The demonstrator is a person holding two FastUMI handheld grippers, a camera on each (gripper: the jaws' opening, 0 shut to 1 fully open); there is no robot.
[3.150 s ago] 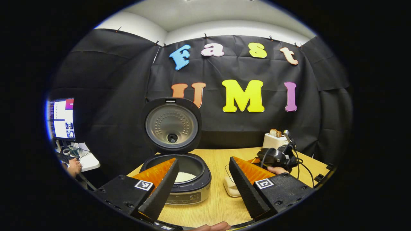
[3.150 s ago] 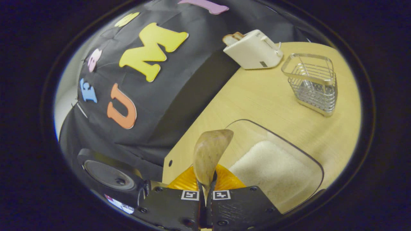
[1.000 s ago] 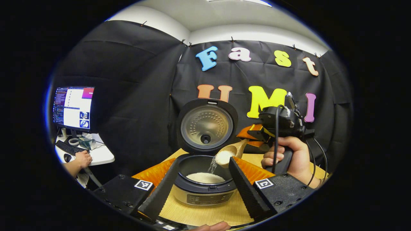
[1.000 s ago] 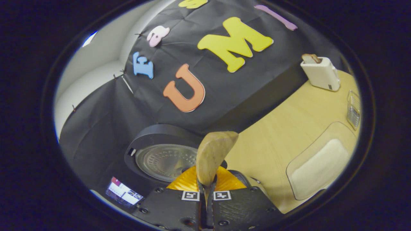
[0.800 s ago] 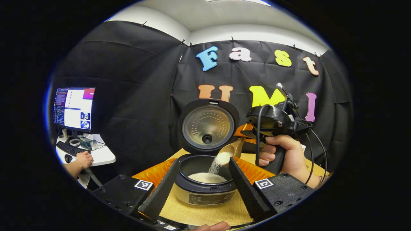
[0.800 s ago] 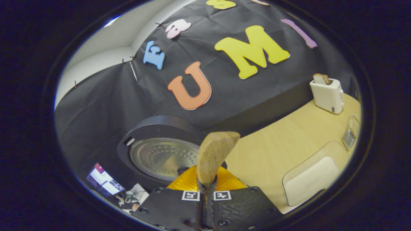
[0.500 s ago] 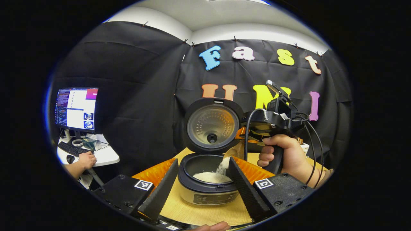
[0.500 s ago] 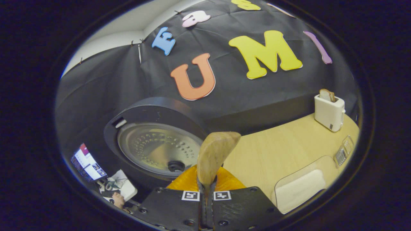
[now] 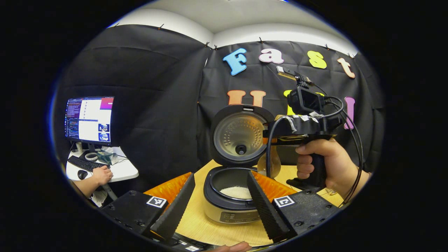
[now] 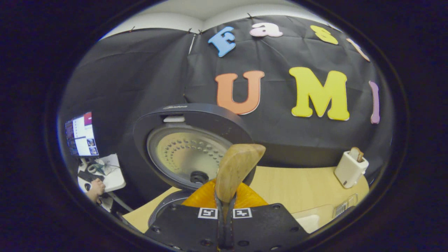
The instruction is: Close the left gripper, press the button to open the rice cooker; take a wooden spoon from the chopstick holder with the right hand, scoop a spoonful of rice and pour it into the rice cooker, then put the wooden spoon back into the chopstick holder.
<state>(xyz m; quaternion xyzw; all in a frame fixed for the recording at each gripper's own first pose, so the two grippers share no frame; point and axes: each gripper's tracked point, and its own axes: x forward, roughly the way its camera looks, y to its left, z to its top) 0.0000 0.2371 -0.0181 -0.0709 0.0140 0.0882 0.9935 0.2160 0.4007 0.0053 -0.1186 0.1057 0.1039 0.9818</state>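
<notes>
wooden table (image 9: 206,224) — rice cooker (image 9: 229,206), toaster (image 10: 350,168)

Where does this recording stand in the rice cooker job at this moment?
Done: the rice cooker stands with its lid up and rice in the pot. In hand: the right gripper is shut on the wooden spoon, held by the cooker; no rice is seen falling. The left gripper is open. Left: return the spoon to the chopstick holder.

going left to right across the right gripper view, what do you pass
monitor → rice cooker lid → wooden spoon, clamped in the right tool → toaster
</notes>
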